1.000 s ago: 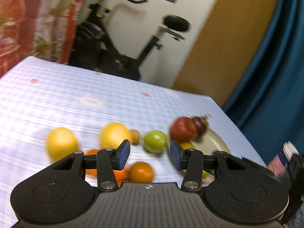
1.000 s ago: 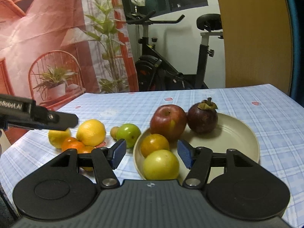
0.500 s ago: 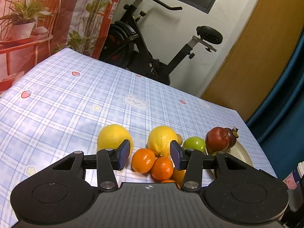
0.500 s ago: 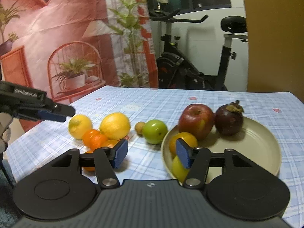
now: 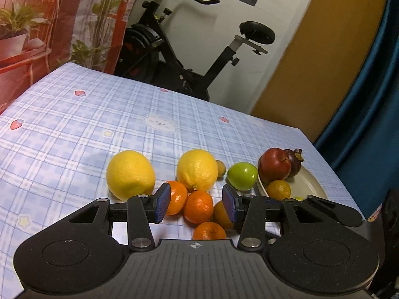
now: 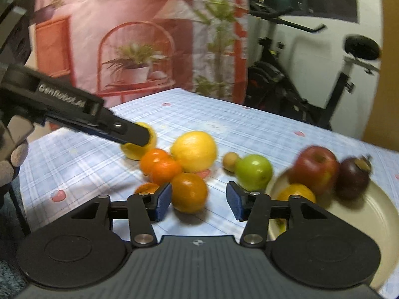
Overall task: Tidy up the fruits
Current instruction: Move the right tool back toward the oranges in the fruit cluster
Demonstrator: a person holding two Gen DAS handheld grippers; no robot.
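Several tangerines [image 5: 198, 206] lie loose on the checked cloth in front of two lemons [image 5: 131, 174]. My left gripper [image 5: 195, 205] hovers just above them, open, its pads clear of the fruit. My right gripper [image 6: 198, 203] is closing, with one tangerine [image 6: 189, 191] between its jaws near the left pad but not pressed. A cream plate [image 6: 374, 211] on the right holds a red apple [image 6: 315, 169], a mangosteen [image 6: 352, 177] and an orange [image 6: 296, 191]. A green apple [image 6: 254, 172] and a small brown fruit [image 6: 230, 160] sit beside the plate.
The left gripper's fingers [image 6: 134, 134] reach in from the left over the far lemon [image 6: 137, 149], held by a person's hand [image 6: 10, 154]. An exercise bike [image 5: 199, 57] stands behind the table. The table's right edge runs close past the plate [image 5: 314, 184].
My right gripper has swung left from over the plate to the loose tangerines, and its jaws have narrowed. My left gripper has shifted from the green apple to the tangerines.
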